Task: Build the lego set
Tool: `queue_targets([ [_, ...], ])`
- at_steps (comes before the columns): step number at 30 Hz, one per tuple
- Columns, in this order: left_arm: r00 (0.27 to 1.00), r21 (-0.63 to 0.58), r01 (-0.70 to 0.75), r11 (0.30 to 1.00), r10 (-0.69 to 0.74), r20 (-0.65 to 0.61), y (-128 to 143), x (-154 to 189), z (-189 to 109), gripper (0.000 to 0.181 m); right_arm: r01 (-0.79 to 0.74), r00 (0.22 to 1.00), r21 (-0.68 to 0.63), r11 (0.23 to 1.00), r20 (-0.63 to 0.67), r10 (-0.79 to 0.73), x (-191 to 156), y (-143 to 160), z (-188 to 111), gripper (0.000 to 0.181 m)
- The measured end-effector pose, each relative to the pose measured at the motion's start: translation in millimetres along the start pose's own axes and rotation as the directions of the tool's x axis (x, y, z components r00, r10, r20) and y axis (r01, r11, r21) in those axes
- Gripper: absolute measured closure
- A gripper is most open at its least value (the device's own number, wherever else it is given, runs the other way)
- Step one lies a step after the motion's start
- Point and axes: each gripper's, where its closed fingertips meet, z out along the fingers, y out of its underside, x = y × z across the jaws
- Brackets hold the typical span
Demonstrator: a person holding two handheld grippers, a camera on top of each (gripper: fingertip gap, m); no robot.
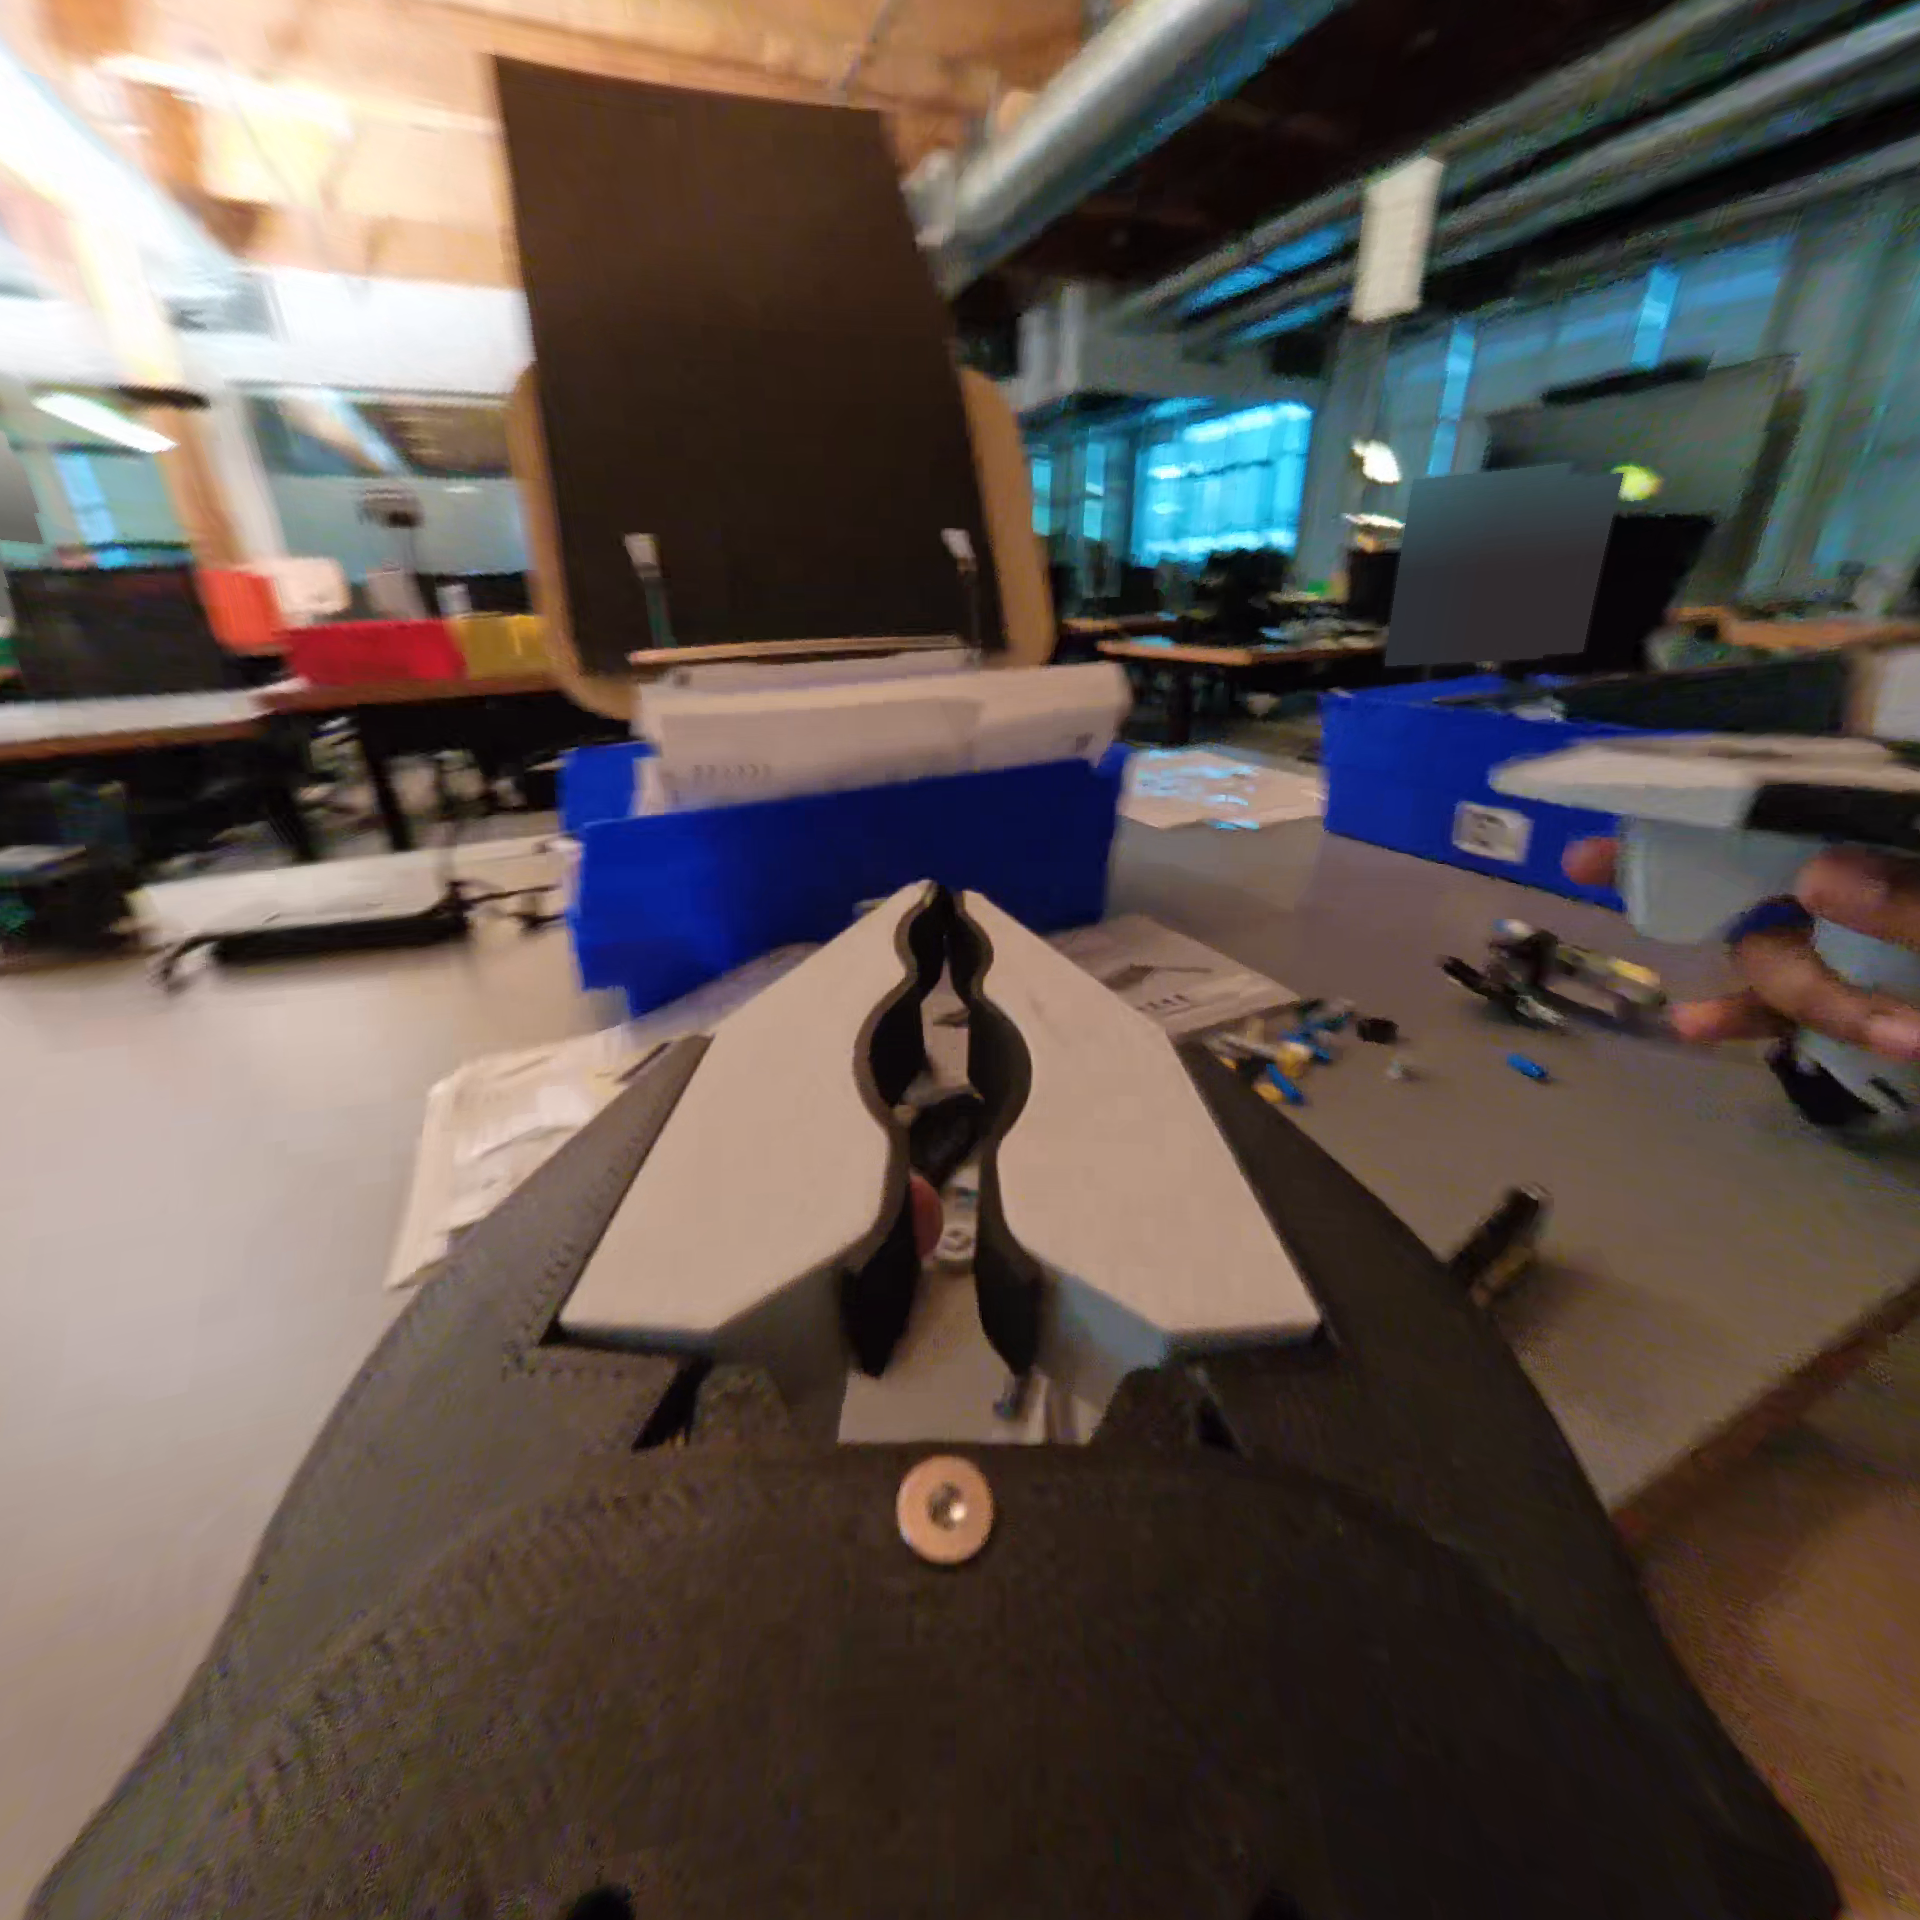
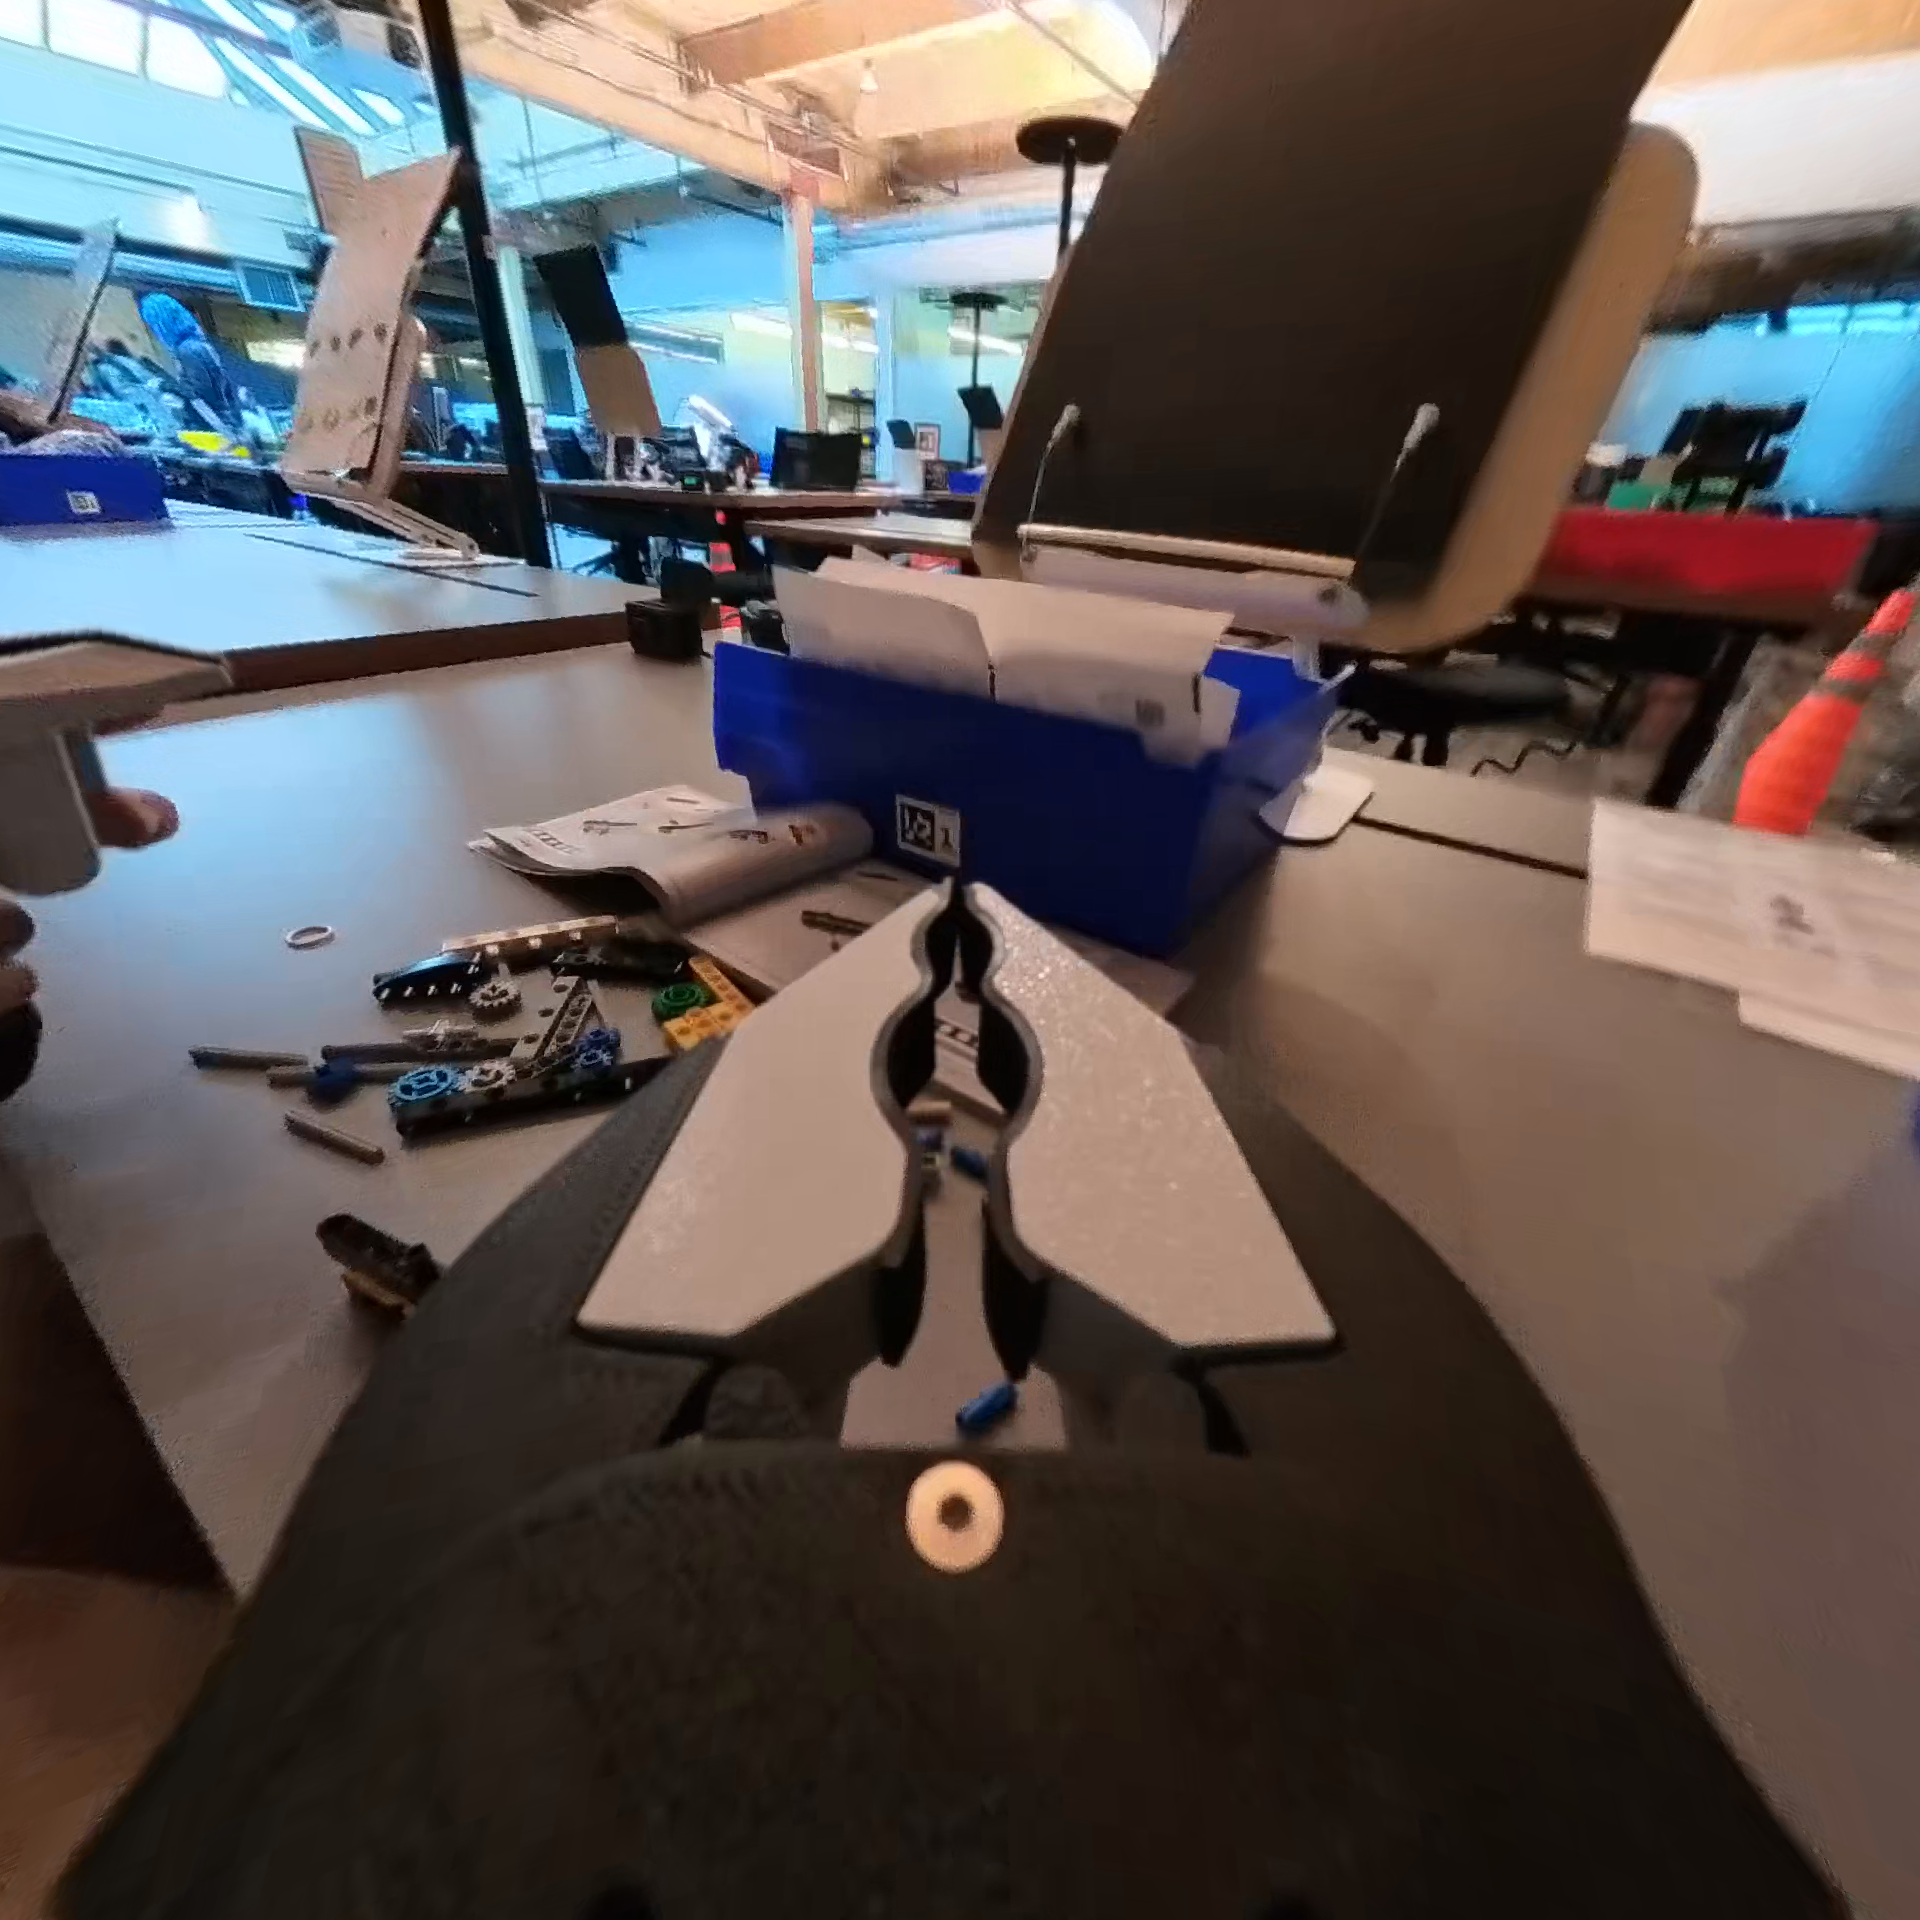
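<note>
Loose lego parts (image 2: 520, 1039) (black beams, gears, blue, yellow and green pieces) lie on the grey table left of my right gripper (image 2: 954, 896), which is shut with its tips together. Small blue pins (image 2: 987, 1403) show on the table through its gap. My left gripper (image 1: 940, 899) is shut. Small black and red parts show in its gap; I cannot tell whether they are held. In the left wrist view the loose parts (image 1: 1288, 1049) and a partly built black and grey assembly (image 1: 1548, 971) lie to the right, near the right gripper (image 1: 1714, 831) in a hand.
A blue bin (image 2: 1018, 790) holding white paper stands ahead, with a black board (image 2: 1299, 312) on a stand behind it. An instruction booklet (image 2: 675, 842) lies open by the bin. A second blue bin (image 1: 1455, 779) stands far right. A black piece (image 1: 1501, 1242) sits near the table edge (image 1: 1766, 1403). Spacing between my two grippers at the tips: around 25 centimetres. From either gripper's tips it is about 15 centimetres to the black piece (image 1: 1501, 1242).
</note>
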Motion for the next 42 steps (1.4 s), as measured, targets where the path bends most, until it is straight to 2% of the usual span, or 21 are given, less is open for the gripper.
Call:
queue_targets([
  [3,0.988,-0.045,0.027,0.999,-0.034,-0.148,5,29,6,0.18,0.003,0.999,-0.016,1.0,-0.046,-0.004,6,-1,-11,0.181],
  [5,0.969,-0.097,0.066,0.993,-0.087,-0.231,9,39,8,0.153,0.027,0.998,-0.051,0.998,-0.058,-0.03,7,2,-15,0.181],
  [7,0.944,-0.124,0.138,0.983,-0.168,-0.284,5,40,7,0.138,0.042,0.998,-0.069,0.997,-0.054,-0.045,6,6,-19,0.181],
  [8,0.933,-0.106,0.196,0.975,-0.219,-0.285,-1,34,6,0.144,0.052,0.998,-0.076,0.996,-0.038,-0.055,4,8,-21,0.181],
  [9,0.916,-0.078,0.257,0.963,-0.268,-0.298,-8,29,3,0.181,0.065,0.998,-0.074,0.995,-0.012,-0.066,0,8,-24,0.181],
  [10,0.884,-0.074,0.315,0.946,-0.321,-0.341,-13,29,0,0.181,0.081,0.997,-0.058,0.995,0.023,-0.08,-4,8,-27,0.181],
  [11,0.853,-0.12,0.354,0.928,-0.373,-0.365,-9,30,0,0.181,0.097,0.994,-0.038,0.995,0.054,-0.095,-9,7,-30,0.181],
  [13,0.805,-0.176,0.373,0.911,-0.412,-0.428,-1,41,0,0.181,0.103,0.991,-0.033,0.994,0.091,-0.1,-13,9,-33,0.181],
  [17,0.839,-0.177,0.326,0.929,-0.37,-0.4,16,42,7,0.181,0.035,0.987,-0.079,0.996,0.159,-0.022,-18,17,-29,0.181],
  [22,0.865,-0.227,0.361,0.904,-0.416,-0.28,23,22,14,0.181,-0.016,0.992,-0.09,0.996,0.124,0.027,-8,18,-26,0.181],
  [29,0.853,-0.275,0.338,0.9,-0.416,-0.314,33,31,16,0.181,-0.066,0.987,-0.147,0.987,0.133,0.085,-5,25,-22,0.181],
  [32,0.836,-0.253,0.362,0.897,-0.433,-0.337,29,34,13,0.181,-0.092,0.983,-0.165,0.982,0.143,0.117,-4,27,-21,0.177],
  [37,0.83,-0.27,0.381,0.884,-0.456,-0.323,32,31,15,0.181,-0.106,0.984,-0.171,0.98,0.127,0.128,-1,28,-20,0.174],
  [42,0.836,-0.313,0.367,0.876,-0.458,-0.303,39,33,18,0.181,-0.12,0.978,-0.25,0.961,0.136,0.158,-2,39,-14,0.167],
])
